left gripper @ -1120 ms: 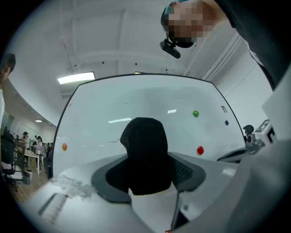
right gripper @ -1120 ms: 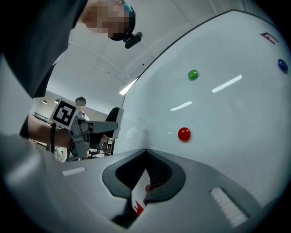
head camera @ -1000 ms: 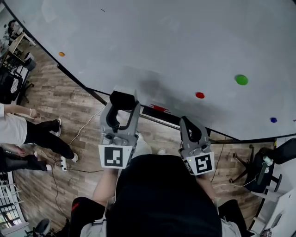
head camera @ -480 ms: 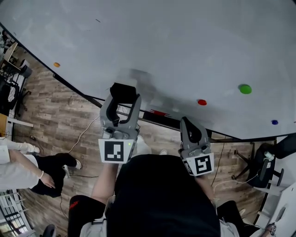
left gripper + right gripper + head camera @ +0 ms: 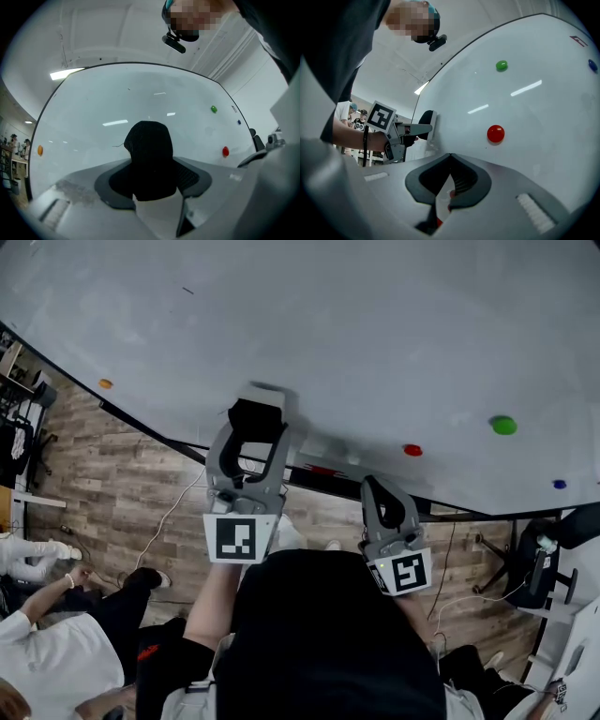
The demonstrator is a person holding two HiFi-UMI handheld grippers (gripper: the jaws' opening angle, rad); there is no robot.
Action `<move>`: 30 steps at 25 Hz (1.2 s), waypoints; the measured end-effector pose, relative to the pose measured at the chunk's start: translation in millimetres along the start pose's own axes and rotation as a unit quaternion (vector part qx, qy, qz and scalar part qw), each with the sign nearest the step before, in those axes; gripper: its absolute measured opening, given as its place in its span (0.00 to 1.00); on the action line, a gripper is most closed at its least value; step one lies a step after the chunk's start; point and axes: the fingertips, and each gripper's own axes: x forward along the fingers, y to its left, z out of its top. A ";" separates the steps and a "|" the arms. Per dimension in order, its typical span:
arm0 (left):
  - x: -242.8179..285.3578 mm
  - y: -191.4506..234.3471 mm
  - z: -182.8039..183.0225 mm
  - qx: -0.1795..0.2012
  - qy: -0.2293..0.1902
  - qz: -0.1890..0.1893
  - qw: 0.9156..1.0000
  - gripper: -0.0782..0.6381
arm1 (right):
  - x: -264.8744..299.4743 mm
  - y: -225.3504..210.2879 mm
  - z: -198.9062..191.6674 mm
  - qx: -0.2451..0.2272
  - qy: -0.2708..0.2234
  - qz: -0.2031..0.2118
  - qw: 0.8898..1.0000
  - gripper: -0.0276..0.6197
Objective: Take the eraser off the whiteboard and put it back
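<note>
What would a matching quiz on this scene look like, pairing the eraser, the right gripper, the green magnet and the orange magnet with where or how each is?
Things:
1 eraser
2 right gripper
3 green magnet
4 orange magnet

Places or states:
A jaws together, holding nothing
B near the whiteboard's left edge
C in the left gripper, at the whiteboard
D right of the red magnet in the head view

Pairs: 1-C, 2-A, 3-D, 4-B

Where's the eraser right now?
The eraser is clamped in the left tongs, left of centre in the head view, near the lower edge of the whiteboard and to the left of the red magnet.
</note>
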 end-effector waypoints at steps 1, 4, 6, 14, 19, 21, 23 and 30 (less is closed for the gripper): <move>0.2 0.1 -0.9 0.000 0.001 -0.001 1.000 0.44 | -0.3 0.3 -0.7 0.000 0.000 -0.002 1.000 0.05; 1.1 -0.4 -1.2 0.002 0.003 -0.005 1.000 0.44 | -1.8 0.6 -0.1 -0.001 -0.001 -0.007 1.000 0.05; 1.2 -0.5 0.5 0.002 -0.002 -0.006 1.000 0.44 | -2.3 0.3 0.9 -0.002 -0.001 -0.010 1.000 0.05; 1.1 -1.0 -0.7 0.008 -0.001 -0.008 1.000 0.45 | -4.1 -1.3 -0.7 -0.002 0.001 -0.015 1.000 0.05; 0.6 -3.3 -0.5 0.020 -0.006 -0.017 1.000 0.46 | -4.4 1.3 -1.5 -0.001 0.003 -0.008 1.000 0.05; -1.5 -3.9 -1.8 0.023 -0.002 -0.017 1.000 0.47 | -5.0 2.3 -1.6 0.000 0.003 -0.004 1.000 0.05; -5.1 -3.6 -4.5 0.021 0.007 -0.010 1.000 0.48 | -6.4 3.4 -0.5 0.000 0.003 0.000 1.000 0.05; -26.5 -2.2 -10.5 0.013 0.022 0.024 0.999 0.48 | -15.8 7.5 2.2 0.003 0.001 0.021 1.000 0.05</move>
